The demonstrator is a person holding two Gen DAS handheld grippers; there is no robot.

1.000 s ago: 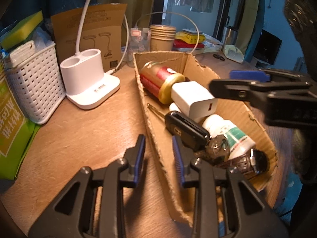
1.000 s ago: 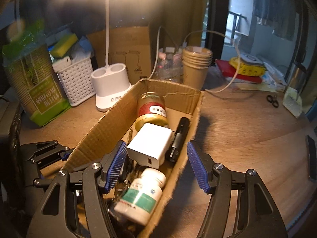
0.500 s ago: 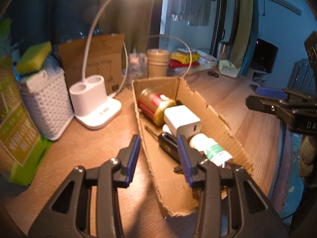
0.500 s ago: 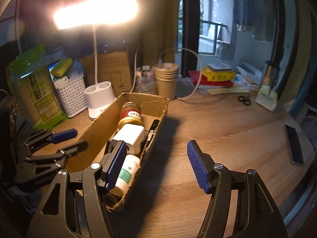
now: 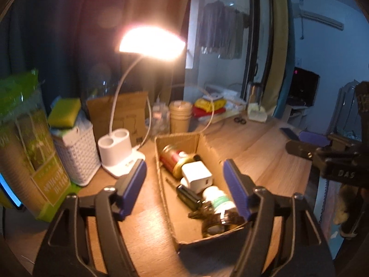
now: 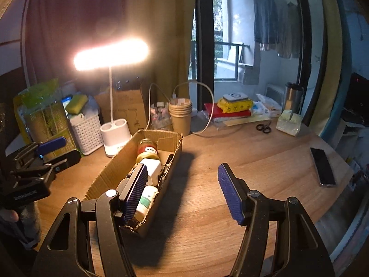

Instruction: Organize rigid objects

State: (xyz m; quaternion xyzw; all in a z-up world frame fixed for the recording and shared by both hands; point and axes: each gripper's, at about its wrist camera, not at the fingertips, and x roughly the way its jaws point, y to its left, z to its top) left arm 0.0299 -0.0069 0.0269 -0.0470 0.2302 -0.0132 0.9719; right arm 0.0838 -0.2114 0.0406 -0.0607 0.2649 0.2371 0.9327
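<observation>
Left wrist view looks down along its fingers (image 5: pixel 136 180) from above the desk's (image 5: pixel 265 152) near edge, facing the cardboard box (image 5: pixel 161 184) and lamp (image 5: pixel 152 41). Right wrist view sits further right, facing the window (image 6: pixel 226 53). Both share box (image 6: pixel 108 173), lamp (image 6: pixel 110 55) and desk (image 6: pixel 253 152), and each catches the other's fingers at its edge.

Colours noted, desk & box
Brown corrugated cardboard box (image 5: pixel 166 198); white square plastic charger (image 5: pixel 196 176); red-labelled, gold-lidded jar (image 5: pixel 176 160); blue ribbed gripper pads (image 6: pixel 136 190).
</observation>
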